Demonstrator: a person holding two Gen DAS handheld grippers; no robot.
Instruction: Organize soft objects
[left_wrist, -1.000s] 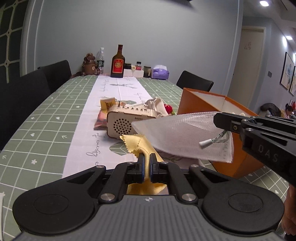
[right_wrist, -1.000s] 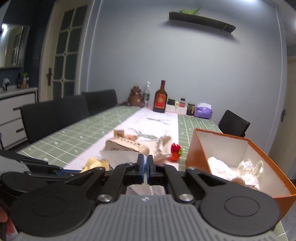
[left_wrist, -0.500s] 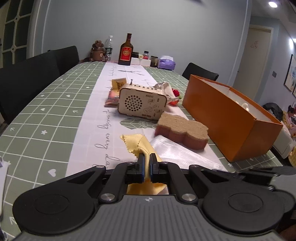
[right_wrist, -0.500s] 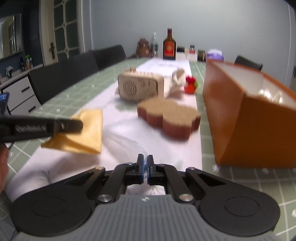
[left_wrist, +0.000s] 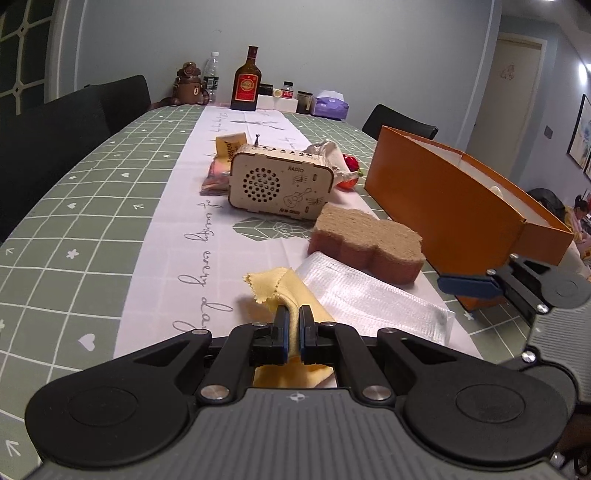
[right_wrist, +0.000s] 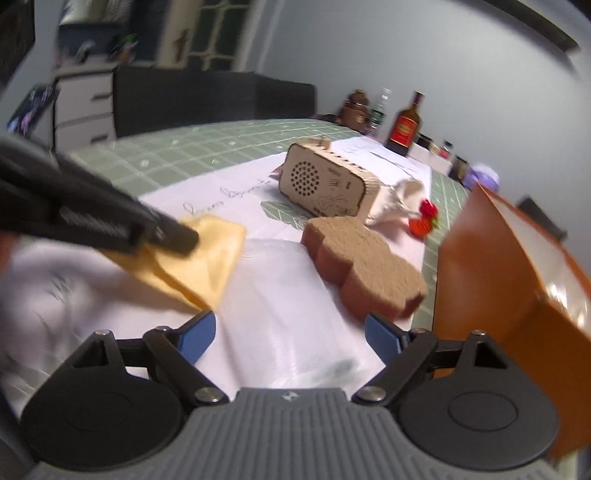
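Observation:
My left gripper (left_wrist: 291, 321) is shut on a yellow cloth (left_wrist: 280, 291), held just above the white runner; it also shows in the right wrist view (right_wrist: 203, 254). A clear plastic bag (left_wrist: 373, 302) lies flat on the runner beside the cloth and in front of a brown sponge (left_wrist: 365, 242). My right gripper (right_wrist: 290, 332) is open and empty, its blue pads on either side of the bag's (right_wrist: 284, 306) near end. The open orange box (left_wrist: 454, 199) stands to the right.
A wooden radio (left_wrist: 279, 182), snack packets (left_wrist: 216, 173), a white cloth item (left_wrist: 328, 151) and a red toy (left_wrist: 349, 166) lie mid-table. A bottle (left_wrist: 245, 81), jars and a tissue pack (left_wrist: 330, 107) stand at the far end. Black chairs (left_wrist: 66, 125) line the left.
My right gripper lowered the plastic bag onto the runner, opened and let it go. The left gripper stays shut on the yellow cloth.

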